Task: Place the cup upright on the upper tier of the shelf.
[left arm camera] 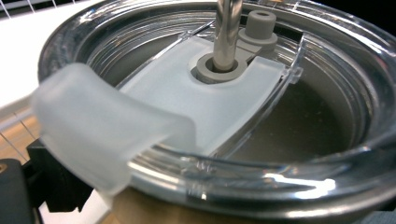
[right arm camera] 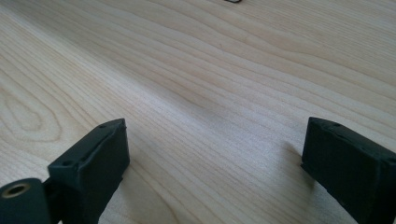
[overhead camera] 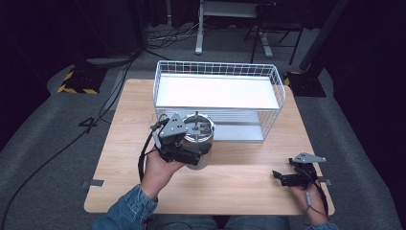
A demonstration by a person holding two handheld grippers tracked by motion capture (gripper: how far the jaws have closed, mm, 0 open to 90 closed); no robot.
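Tumbler (overhead camera: 200,139), steel with a clear lid (left arm camera: 261,154) and a straw (left arm camera: 226,32), stands mid-worktop just before the wire basket (overhead camera: 218,91). The left gripper (overhead camera: 179,141) presses against its left side; whether its fingers clamp it, I cannot tell. The right gripper (overhead camera: 287,178) rests near the worktop's (overhead camera: 239,182) right front edge, fingers (right arm camera: 91,161) wide, bare wood between them.

Lab: dark room, floor cables (overhead camera: 170,36)
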